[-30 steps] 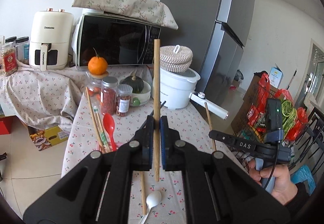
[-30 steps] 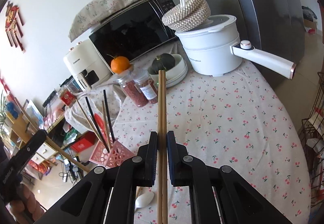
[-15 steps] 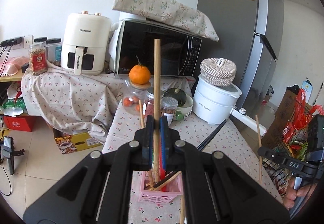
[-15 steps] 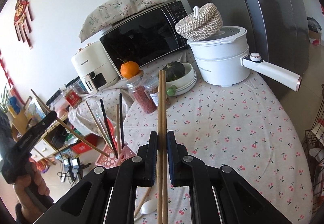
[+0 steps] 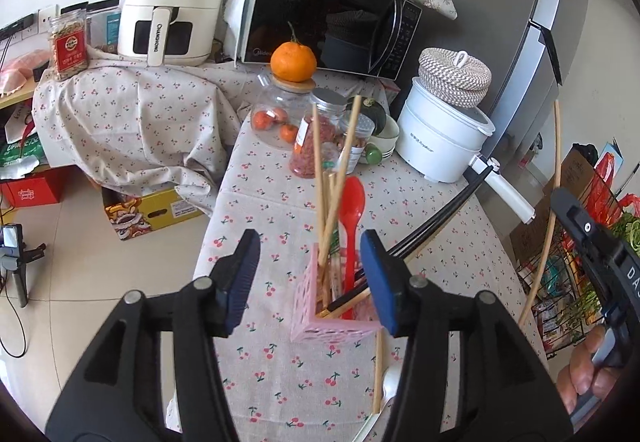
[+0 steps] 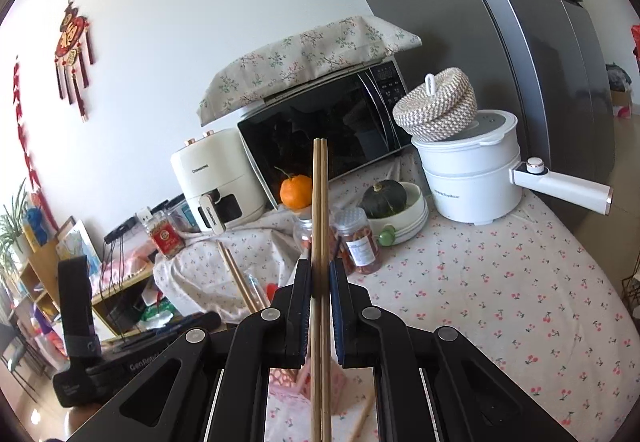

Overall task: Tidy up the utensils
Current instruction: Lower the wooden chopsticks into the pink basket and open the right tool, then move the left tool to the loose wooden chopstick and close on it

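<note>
We see a big grey fridge behind the table, which has a cloth with little cherries on it. At the back stand a black microwave, a cream air fryer and a white pot with a woven basket on top. An orange sits on a glass jar.

Our left gripper hangs over a pink basket on the table, its jaws spread wide and holding nothing. In the basket stand wooden chopsticks, a red spoon and black chopsticks that lean out to the right. A white spoon and one more wooden stick lie on the cloth just beside the basket.

Our right gripper has its jaws pinching a pair of wooden chopsticks, which point straight ahead, up above the pink basket.
</note>
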